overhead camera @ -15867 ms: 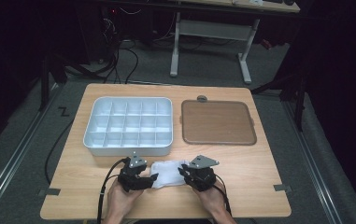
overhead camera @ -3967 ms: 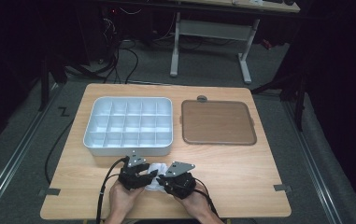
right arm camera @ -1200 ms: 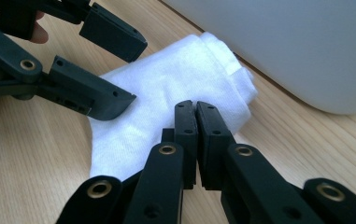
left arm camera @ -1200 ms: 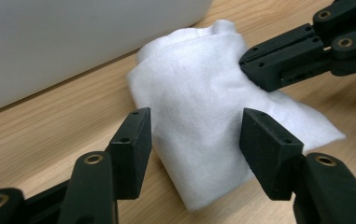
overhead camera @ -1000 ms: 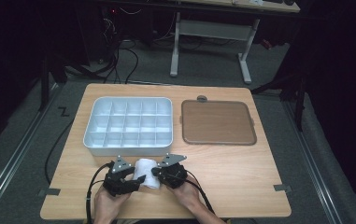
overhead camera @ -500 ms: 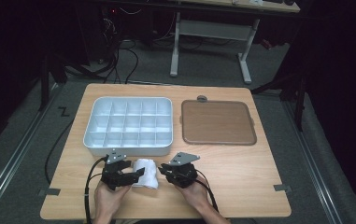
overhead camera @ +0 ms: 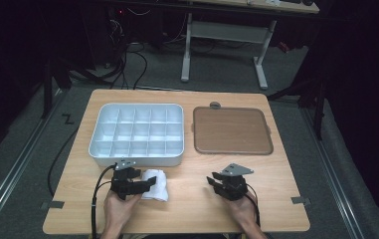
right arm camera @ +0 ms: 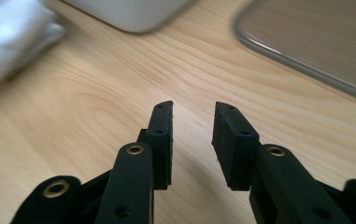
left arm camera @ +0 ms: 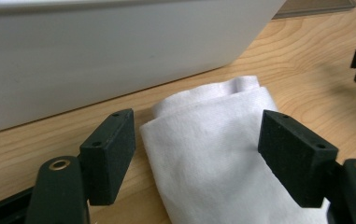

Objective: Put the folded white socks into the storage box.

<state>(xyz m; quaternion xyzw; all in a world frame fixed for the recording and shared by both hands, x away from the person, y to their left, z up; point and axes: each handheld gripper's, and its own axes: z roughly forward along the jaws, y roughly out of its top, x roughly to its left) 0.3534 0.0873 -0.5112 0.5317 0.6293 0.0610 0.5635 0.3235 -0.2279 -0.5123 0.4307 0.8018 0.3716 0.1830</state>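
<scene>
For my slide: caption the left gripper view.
Open left hand-held gripper straddling a folded white cloth beside the white compartment tray.

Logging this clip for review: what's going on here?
A person works a folded white cloth on a wooden table, in front of a white divided tray. The left gripper has just been opening, jaws either side of the cloth, not pressing it. The right gripper, empty, has also been opening, off to the side.
</scene>
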